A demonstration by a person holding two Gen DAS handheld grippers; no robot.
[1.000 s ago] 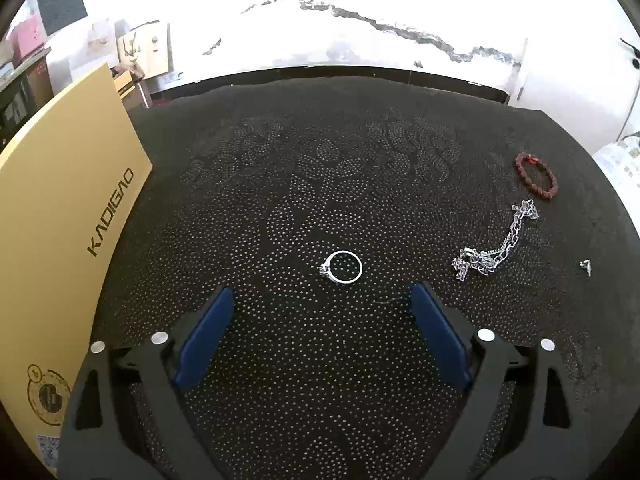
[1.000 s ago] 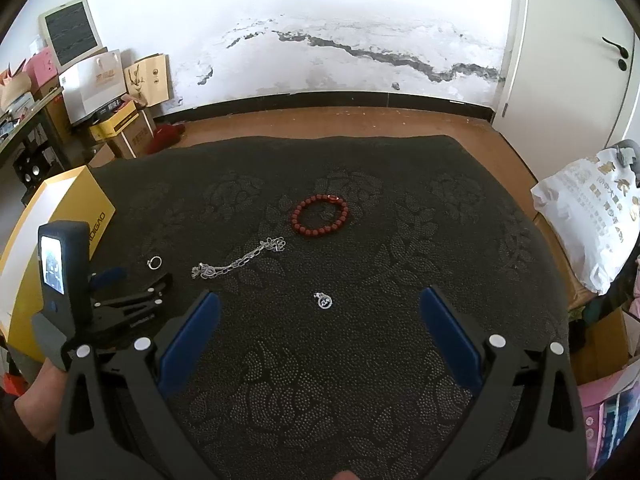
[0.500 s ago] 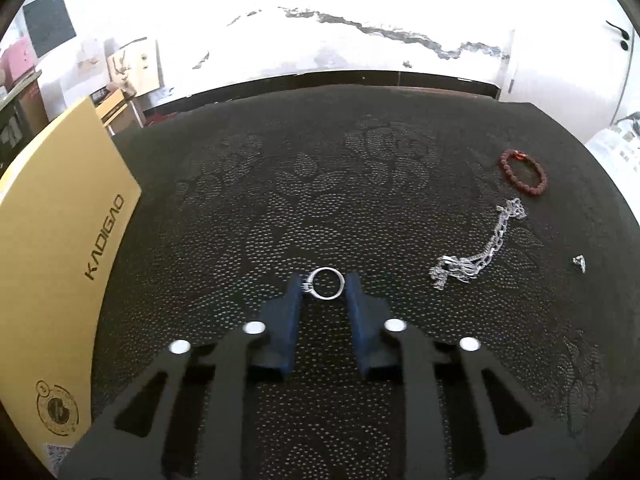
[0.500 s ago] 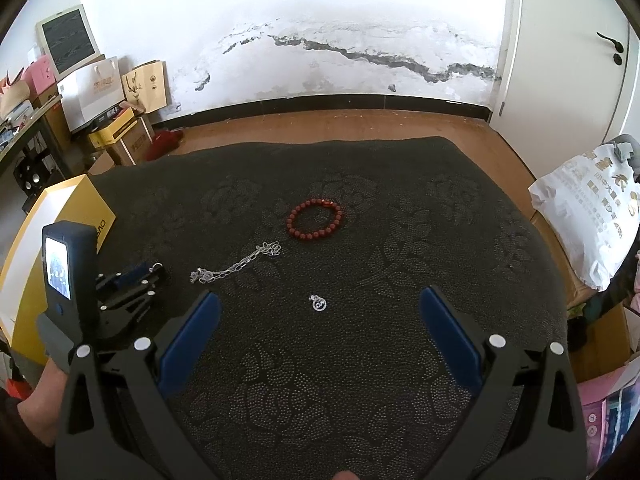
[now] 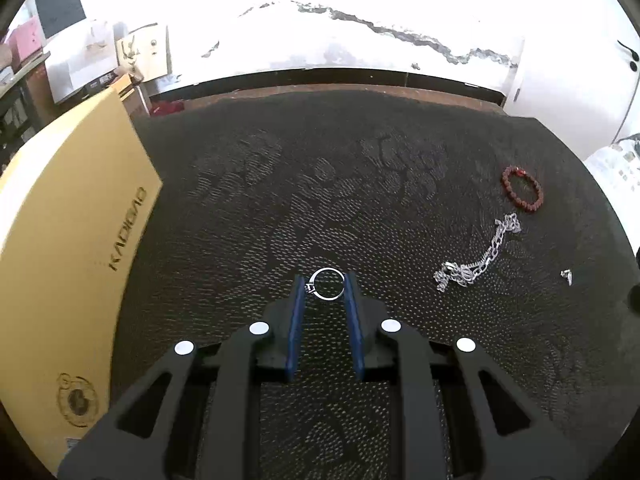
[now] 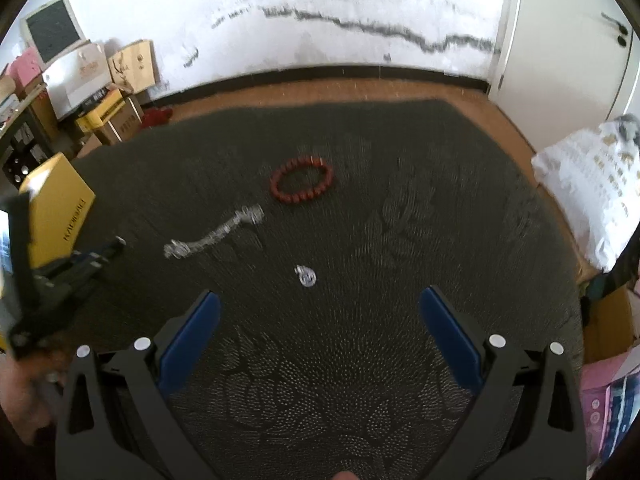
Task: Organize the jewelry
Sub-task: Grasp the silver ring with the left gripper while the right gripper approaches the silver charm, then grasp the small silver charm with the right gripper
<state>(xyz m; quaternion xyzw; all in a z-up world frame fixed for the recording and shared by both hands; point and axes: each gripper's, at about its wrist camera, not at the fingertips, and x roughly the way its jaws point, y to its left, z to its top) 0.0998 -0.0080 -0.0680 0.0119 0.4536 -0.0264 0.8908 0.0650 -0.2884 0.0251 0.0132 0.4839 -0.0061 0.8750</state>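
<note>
My left gripper (image 5: 325, 287) is shut on a silver ring (image 5: 310, 289), which stands between its blue pads just above the dark patterned cloth (image 5: 320, 184). A silver chain (image 5: 476, 264), a red bead bracelet (image 5: 522, 194) and a small silver pendant (image 5: 566, 276) lie to its right. In the blurred right wrist view my right gripper (image 6: 320, 294) is wide open with nothing between its fingers. The pendant (image 6: 306, 276) lies just beyond its tips. Farther off are the chain (image 6: 212, 236) and the bracelet (image 6: 302, 184). The left gripper (image 6: 100, 252) shows at the left edge.
A yellow cardboard box (image 5: 68, 260) lies along the cloth's left side, also seen as the yellow box (image 6: 60, 208) in the right view. A white printed bag (image 6: 588, 184) sits off the cloth at right. Boxes and a monitor (image 6: 50, 28) stand at the back left.
My left gripper's jaws have closed from wide open onto the ring. The right gripper has sunk toward the cloth, and the pendant now lies nearer its tips.
</note>
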